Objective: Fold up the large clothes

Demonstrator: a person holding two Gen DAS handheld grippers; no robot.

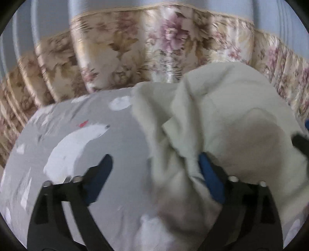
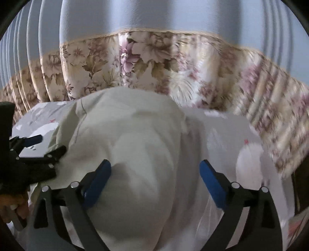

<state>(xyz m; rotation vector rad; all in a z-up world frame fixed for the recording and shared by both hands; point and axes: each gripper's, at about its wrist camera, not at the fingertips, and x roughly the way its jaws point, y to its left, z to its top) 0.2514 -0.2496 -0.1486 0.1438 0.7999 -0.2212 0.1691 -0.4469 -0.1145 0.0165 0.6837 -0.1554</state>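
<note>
A cream-white garment [image 1: 231, 108] lies bunched on the bed, blurred in both views. My left gripper [image 1: 155, 173] is open wide. Folds of the cloth fall between its jaws and lean on the right blue pad [image 1: 210, 179]; the left pad [image 1: 100, 173] hangs over bare sheet. In the right wrist view the garment [image 2: 135, 131] swells up between the spread jaws of my right gripper [image 2: 155, 183], which is open, its pads not pressing the cloth. My left gripper [image 2: 46, 144] shows at that view's left edge, also open, against the garment's side.
A grey bed sheet [image 1: 119, 146] printed with white bears covers the bed. Behind it hangs a floral curtain [image 1: 115, 50] with a pale blue upper part [image 2: 154, 15]. A person's hand [image 2: 17, 206] shows at the lower left. A dark part [image 1: 300, 142] pokes in at the right edge.
</note>
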